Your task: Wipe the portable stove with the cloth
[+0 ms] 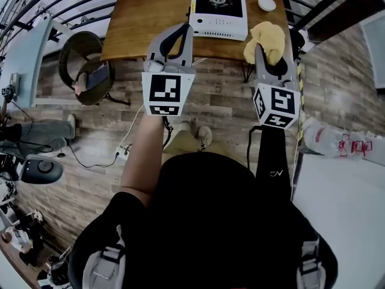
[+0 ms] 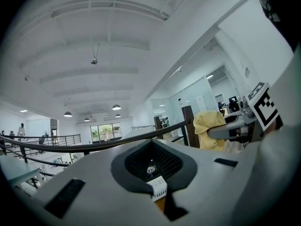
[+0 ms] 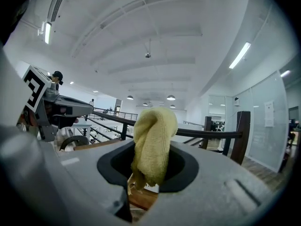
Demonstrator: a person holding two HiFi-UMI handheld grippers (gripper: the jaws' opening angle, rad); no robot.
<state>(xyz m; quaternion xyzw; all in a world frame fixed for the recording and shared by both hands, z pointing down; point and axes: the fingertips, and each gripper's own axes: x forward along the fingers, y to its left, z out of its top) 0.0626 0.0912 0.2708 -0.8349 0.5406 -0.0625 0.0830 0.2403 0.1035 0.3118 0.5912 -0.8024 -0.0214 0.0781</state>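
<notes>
The portable stove [image 1: 218, 9], white with a black burner top, sits at the far middle of the wooden table [image 1: 150, 17]. My right gripper [image 1: 260, 50] is shut on a yellow cloth [image 1: 268, 40], held up in the air in front of the table's near right edge. In the right gripper view the cloth [image 3: 153, 145] bunches up out of the jaws. My left gripper [image 1: 184, 32] is shut and holds nothing, raised to the left of the right one, near the stove's front left corner. Through its jaw gap a bit of the stove [image 2: 158, 188] shows.
A small white dish [image 1: 266, 3] lies right of the stove. A round dark chair [image 1: 84, 65] stands left of the table. Black railings [image 1: 72, 8] run behind. A white counter [image 1: 337, 209] is at my right, and cables with a power strip [image 1: 123, 153] lie on the plank floor.
</notes>
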